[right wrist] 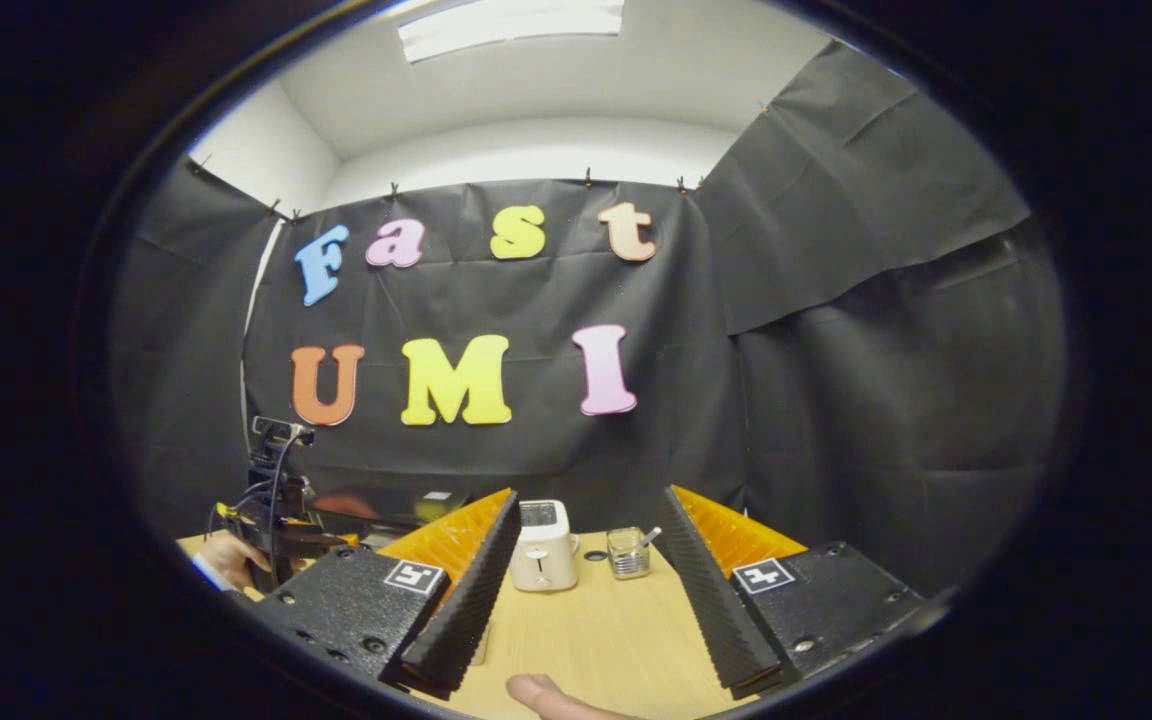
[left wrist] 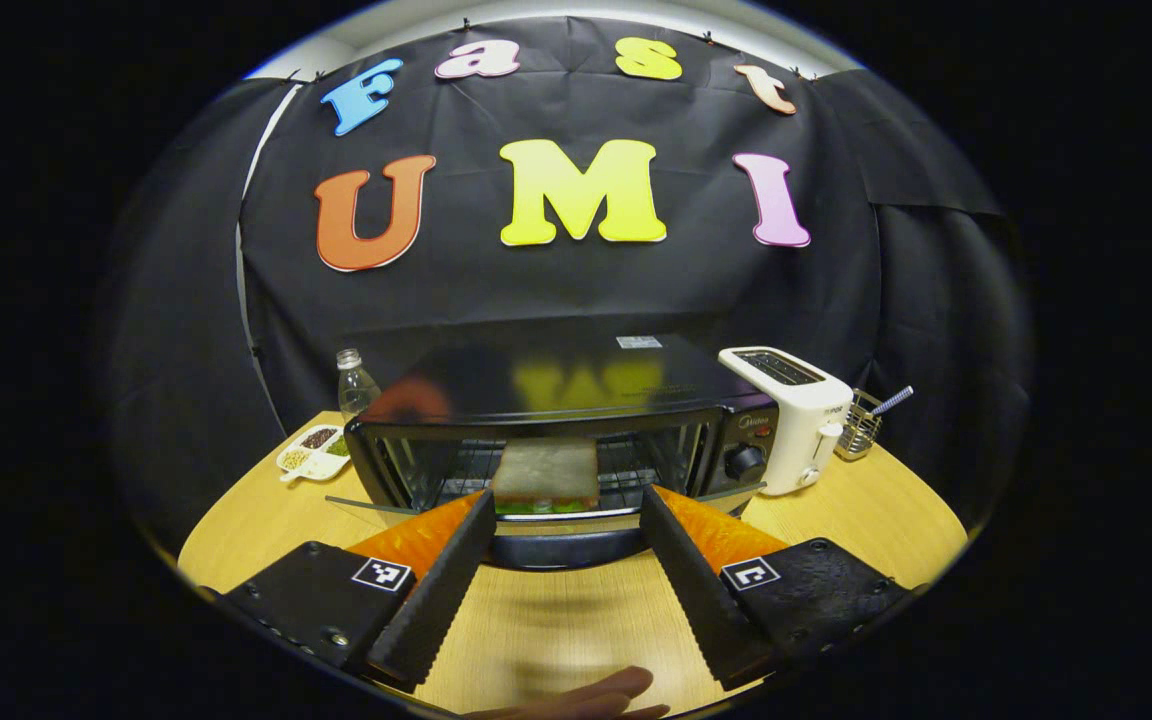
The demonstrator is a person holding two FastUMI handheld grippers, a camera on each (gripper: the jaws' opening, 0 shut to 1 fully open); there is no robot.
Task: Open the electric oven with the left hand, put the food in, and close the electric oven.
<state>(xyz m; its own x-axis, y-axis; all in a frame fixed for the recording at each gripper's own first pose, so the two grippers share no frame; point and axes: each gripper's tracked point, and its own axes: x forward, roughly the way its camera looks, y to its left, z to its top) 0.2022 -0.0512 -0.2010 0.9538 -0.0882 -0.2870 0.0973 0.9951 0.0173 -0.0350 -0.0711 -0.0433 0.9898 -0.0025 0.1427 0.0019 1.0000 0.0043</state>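
left gripper view: the electric oven [left wrist: 556, 440] stands at the middle of the wooden table [left wrist: 866, 510], black, its dark glossy top mirroring the wall.
oven door: down, its front edge and handle between the left gripper [left wrist: 566, 550] fingers; whether the fingers touch the door i cannot tell.
food: a sandwich [left wrist: 546, 475] lies on the oven's wire rack, pale bread on top, a green strip along its front edge.
oven controls: a dark knob [left wrist: 744, 463] on the panel at the oven's right end.
left gripper: fingers spread wide, nothing pinched between them.
beside the oven: a white toaster [left wrist: 791, 415] just to its right, a wire holder [left wrist: 861, 423] with a utensil beyond that.
left of the oven: a clear bottle [left wrist: 355, 385] at its back corner, a white divided dish [left wrist: 314, 452] of small foods in front of the bottle.
right gripper view: right gripper [right wrist: 586, 580] spread open and empty, raised over the table right of the oven, facing the toaster and a small holder.
other hand: a person's hand [right wrist: 226, 558] holds the left gripper at the oven's side.
room: black cloth walls, white ceiling with a light panel [right wrist: 511, 25].
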